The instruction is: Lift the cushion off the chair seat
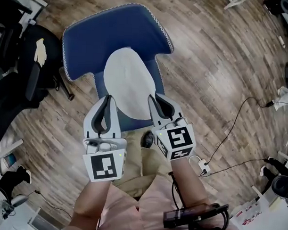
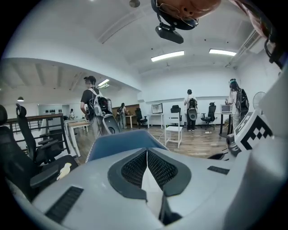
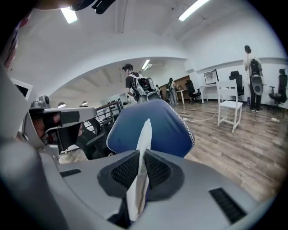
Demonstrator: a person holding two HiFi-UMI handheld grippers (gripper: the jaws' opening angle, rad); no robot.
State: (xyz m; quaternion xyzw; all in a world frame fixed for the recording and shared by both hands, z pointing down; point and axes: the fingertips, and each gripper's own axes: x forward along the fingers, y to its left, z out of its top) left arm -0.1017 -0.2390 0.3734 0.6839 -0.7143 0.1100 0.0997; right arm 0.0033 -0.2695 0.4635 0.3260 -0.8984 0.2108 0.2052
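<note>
A white oval cushion (image 1: pixel 128 81) lies over the seat of a blue chair (image 1: pixel 114 31) in the head view. My left gripper (image 1: pixel 107 100) is shut on the cushion's near left edge, and my right gripper (image 1: pixel 153 99) is shut on its near right edge. In the left gripper view the white cushion (image 2: pixel 148 186) shows as a thin strip pinched in the left gripper (image 2: pixel 147 155), with the blue chair (image 2: pixel 121 141) behind. In the right gripper view the cushion (image 3: pixel 145 134) rises edge-on from the right gripper (image 3: pixel 142 157) against the blue chair back (image 3: pixel 166 126). Whether it touches the seat is hidden.
A black office chair (image 1: pixel 23 70) with clutter stands at the left. Cables (image 1: pixel 238 120) trail over the wooden floor at the right. The person's legs (image 1: pixel 142 173) are just below the seat. A white chair (image 3: pixel 229 105) and several people stand farther off in the room.
</note>
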